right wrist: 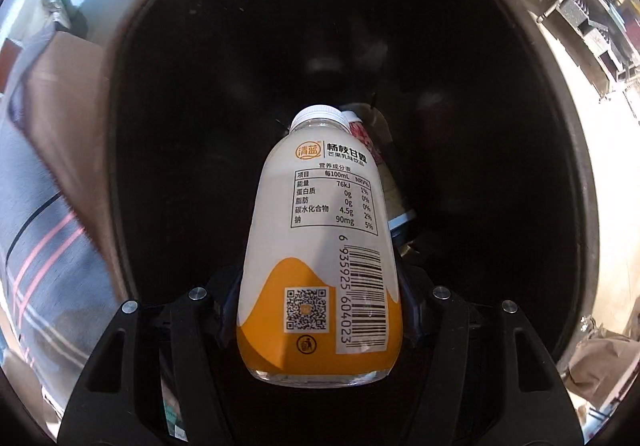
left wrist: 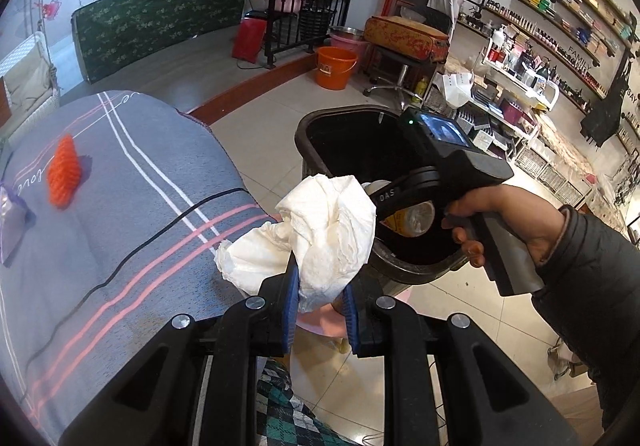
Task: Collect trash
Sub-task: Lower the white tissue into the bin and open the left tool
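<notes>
Right wrist: right tongs (right wrist: pixel 320 310) grip bottle (right wrist: pixel 320 246) | over bin (right wrist: pixel 140 45) mouth

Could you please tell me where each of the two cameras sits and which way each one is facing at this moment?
Left wrist: sits on the left claw, looking forward over the crumpled tissue it grips toward the black bin; the person's right hand and right claw show.
Right wrist: sits on the right claw, looking down into the bin past the bottle it grips, cap pointing inward; only its own fingers show.
Shared: the bin, the bottle and the striped grey cloth.
</notes>
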Motion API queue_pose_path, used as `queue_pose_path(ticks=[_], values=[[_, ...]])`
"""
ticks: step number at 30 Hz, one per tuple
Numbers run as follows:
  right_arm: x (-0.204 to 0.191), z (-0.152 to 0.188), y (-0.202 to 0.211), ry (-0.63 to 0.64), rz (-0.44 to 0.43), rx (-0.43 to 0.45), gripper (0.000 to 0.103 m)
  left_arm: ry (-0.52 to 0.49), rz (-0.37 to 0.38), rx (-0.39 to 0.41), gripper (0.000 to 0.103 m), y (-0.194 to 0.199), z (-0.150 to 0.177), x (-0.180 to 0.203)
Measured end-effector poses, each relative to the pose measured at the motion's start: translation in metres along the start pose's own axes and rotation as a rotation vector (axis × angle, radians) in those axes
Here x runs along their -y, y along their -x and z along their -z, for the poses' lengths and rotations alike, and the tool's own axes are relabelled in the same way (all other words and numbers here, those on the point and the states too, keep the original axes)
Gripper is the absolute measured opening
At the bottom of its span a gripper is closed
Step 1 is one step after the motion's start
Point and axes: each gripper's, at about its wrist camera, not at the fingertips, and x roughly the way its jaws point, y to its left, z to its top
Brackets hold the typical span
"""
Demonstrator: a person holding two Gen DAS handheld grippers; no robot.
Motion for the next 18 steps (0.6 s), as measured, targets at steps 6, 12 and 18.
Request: queue_pose_path(ticks=[6, 12, 18], values=[[0.008, -0.002, 0.006, -0.036, -0.024, 0.036, 0.065, -0.012, 0.001, -0.022, 0.02, -0.008, 0.0, 0.003], [0.005, 0.034, 0.06, -0.031, 0.0, 0.247, 0.066, -0.031, 0.034, -0.048, 0.02, -0.022, -0.011, 0.013], [0.026, 0.092, 0.114, -0.077, 0.057, 0.466, 0.079, -0.086, 0.066, -0.071, 0.02, -0.039, -0.027, 0.039]])
